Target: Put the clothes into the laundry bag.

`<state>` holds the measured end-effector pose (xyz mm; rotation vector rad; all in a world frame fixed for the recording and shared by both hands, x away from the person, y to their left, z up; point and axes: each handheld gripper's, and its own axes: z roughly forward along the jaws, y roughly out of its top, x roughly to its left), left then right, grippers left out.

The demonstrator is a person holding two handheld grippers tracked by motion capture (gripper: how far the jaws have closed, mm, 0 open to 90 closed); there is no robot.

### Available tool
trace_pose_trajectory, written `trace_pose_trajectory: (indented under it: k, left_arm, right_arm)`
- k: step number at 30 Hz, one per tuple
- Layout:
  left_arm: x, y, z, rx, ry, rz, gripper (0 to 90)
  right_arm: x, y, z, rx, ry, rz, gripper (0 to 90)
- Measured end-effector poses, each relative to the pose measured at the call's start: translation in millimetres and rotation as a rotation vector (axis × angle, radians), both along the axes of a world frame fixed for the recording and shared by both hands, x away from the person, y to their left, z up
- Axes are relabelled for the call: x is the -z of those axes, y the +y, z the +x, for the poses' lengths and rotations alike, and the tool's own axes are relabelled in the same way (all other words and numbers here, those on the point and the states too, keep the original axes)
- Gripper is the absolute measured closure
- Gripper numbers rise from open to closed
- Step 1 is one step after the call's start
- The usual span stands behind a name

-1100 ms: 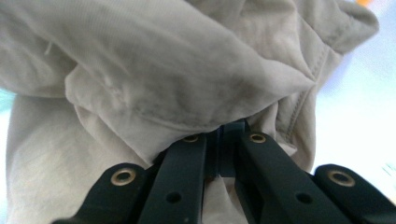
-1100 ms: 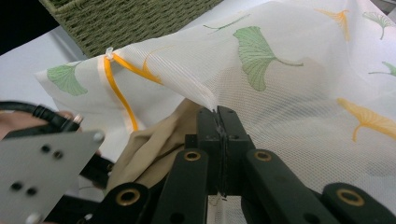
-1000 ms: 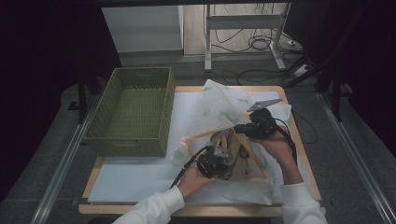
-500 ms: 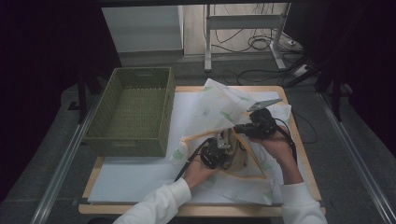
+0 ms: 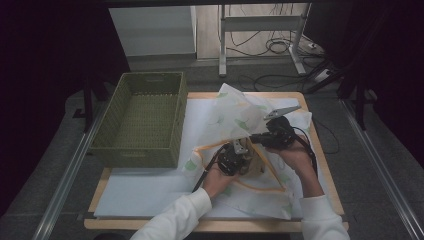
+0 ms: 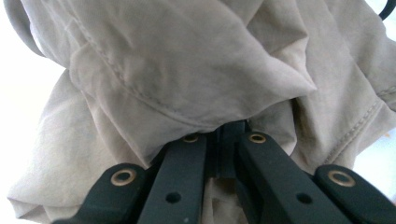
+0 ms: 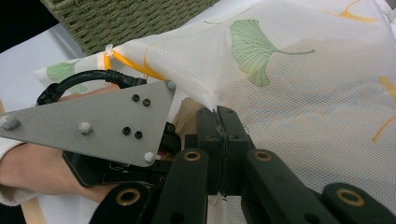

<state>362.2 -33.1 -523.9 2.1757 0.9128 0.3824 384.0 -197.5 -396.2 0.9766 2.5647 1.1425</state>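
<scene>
Right, the beige garment (image 6: 187, 60) sits bunched at the mouth of the mesh laundry bag (image 7: 317, 88), mid-surface, beside the green basket (image 5: 140, 122). My left gripper (image 5: 235, 156) is clamped on a fold of the cloth; my right gripper (image 7: 218, 121) pinches the bag's edge and holds it lifted. I judge the trick is keeping that opening high and taut while I push the cloth deep inside.

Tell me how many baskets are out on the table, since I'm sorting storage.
1: the green woven basket sits on the table's left half, beside the leaf-print mesh bag. Nothing suggests another hidden one.
</scene>
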Motion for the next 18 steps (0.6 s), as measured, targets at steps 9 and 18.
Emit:
trace_pose_trajectory:
  k: [9, 18]
  left_arm:
    - [2.9, -9.6, 6.4, -0.038, -0.022, 0.0, 89.8]
    - [1.1, -14.7, 14.9, -0.064, -0.049, 0.022, 89.7]
  right_arm:
    - [-0.3, -1.0, 0.1, 0.006, 0.002, 0.004, 88.9]
    - [0.5, -0.8, 0.5, 0.005, 0.006, 0.004, 88.9]
